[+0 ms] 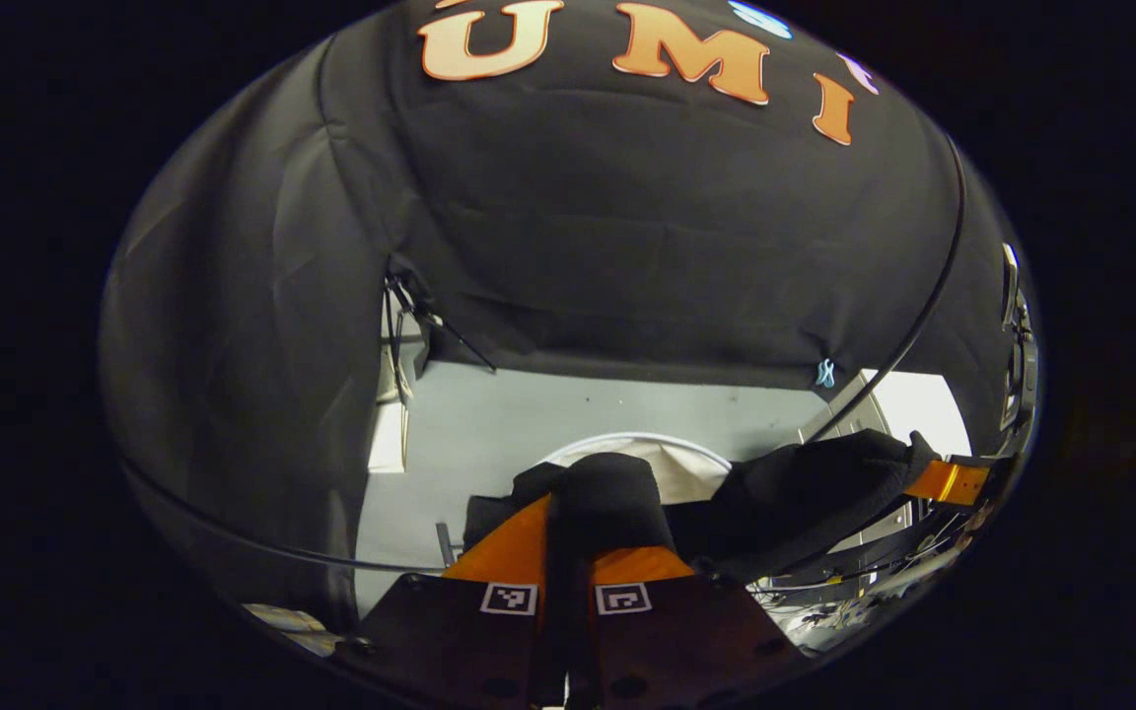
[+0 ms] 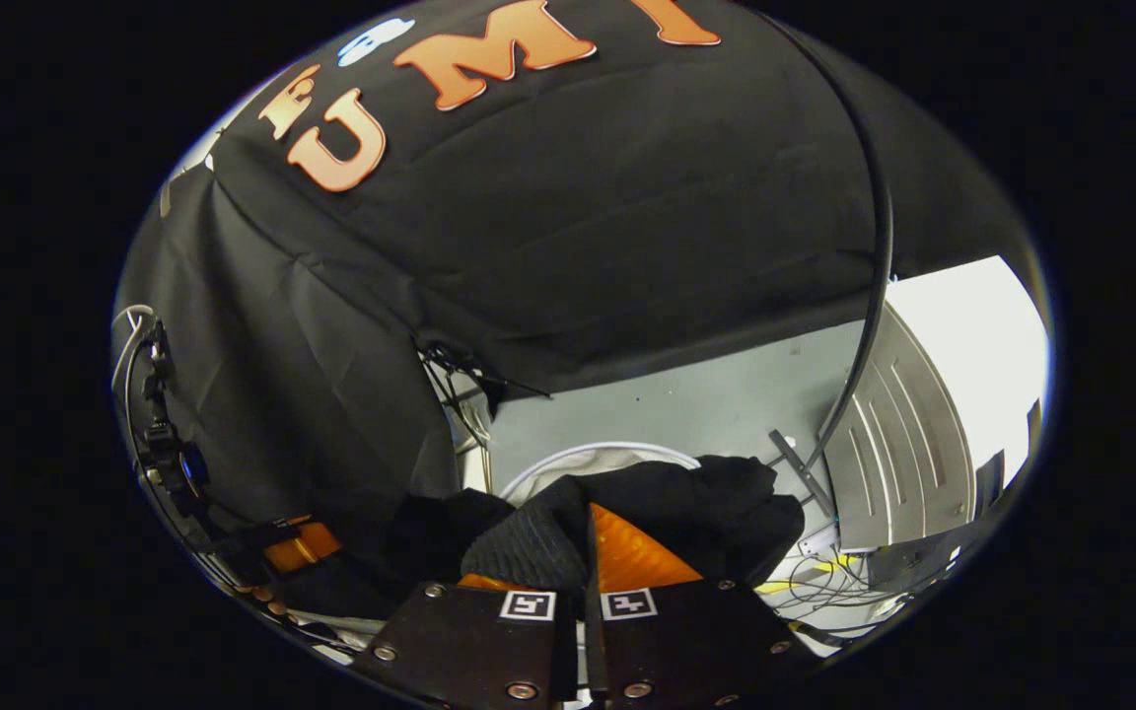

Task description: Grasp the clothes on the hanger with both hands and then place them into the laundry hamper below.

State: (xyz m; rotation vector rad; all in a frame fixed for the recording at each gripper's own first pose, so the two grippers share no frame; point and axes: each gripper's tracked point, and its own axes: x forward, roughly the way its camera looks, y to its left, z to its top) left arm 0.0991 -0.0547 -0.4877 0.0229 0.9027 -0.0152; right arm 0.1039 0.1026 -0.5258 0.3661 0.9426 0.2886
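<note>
Black garment [image 1: 805, 493] pinched in both grippers' closed jaws, above white hamper [image 2: 607, 456]

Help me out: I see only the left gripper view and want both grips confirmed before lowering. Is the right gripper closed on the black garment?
Observer: Yes. In the right gripper view, the right gripper has both fingers pinched on the black garment.
Operator: Is the hamper under that side too?
Observer: The hamper shows its white rim curving just beyond the cloth.
Operator: Anything near it on the right?
Observer: A ribbed metal panel stands beside it.
</note>
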